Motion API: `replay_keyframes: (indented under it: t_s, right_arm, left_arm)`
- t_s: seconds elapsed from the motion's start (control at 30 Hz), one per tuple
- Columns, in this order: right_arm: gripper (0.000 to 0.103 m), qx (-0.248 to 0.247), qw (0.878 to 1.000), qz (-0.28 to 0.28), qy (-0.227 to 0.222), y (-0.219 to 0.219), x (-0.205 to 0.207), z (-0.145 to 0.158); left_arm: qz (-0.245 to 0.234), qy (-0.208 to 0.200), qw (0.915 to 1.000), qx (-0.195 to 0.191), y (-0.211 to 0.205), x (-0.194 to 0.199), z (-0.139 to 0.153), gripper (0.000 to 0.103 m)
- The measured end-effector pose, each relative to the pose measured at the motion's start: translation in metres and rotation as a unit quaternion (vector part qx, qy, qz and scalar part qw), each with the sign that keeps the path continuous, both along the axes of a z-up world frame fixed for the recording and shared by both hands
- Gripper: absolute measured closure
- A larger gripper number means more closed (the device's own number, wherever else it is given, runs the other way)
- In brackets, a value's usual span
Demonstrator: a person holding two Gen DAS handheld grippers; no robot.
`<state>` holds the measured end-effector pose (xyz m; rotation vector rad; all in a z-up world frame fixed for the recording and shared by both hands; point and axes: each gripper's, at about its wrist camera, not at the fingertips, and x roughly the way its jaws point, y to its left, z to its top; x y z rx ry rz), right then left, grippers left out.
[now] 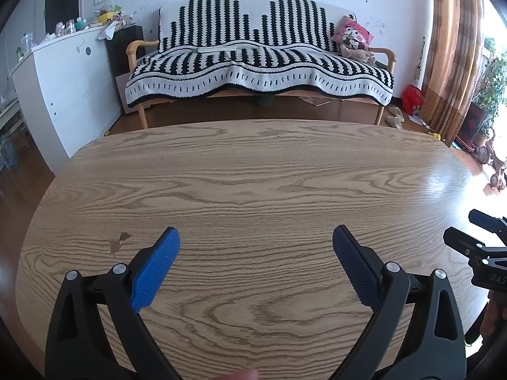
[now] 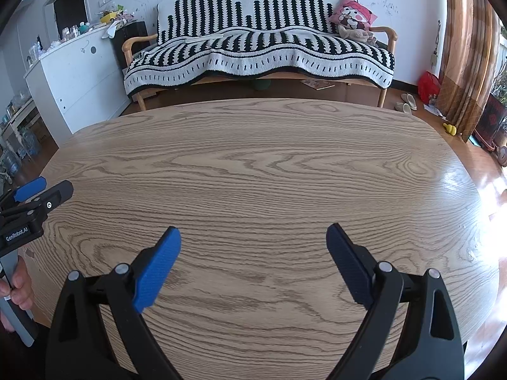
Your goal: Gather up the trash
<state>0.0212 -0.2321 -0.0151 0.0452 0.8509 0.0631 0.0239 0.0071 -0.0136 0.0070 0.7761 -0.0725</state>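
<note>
Both the left gripper [image 1: 256, 237] and right gripper [image 2: 253, 236] hover spread and empty over the tabletop [image 1: 253, 171]; no trash shows anywhere on it, so reaching blindly risks grabbing nothing.

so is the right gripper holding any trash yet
No, the right gripper is open with nothing between its blue pads, only bare wooden table beneath.

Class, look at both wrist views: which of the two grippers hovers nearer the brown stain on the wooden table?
The left gripper. The brown stain lies just beside its left finger, while the right gripper hovers over unmarked wood grain.
</note>
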Motion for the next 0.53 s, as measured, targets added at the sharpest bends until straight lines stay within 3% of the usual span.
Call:
replay_keyframes:
  t_s: [0.53]
  right_arm:
    - [0.013,-0.001,1.000,-0.002,-0.001,-0.0065,-0.0001,-0.0003]
  left_arm:
    - [-0.001,0.006,1.0000,0.003,-0.0032,-0.0016,0.0005,0.009]
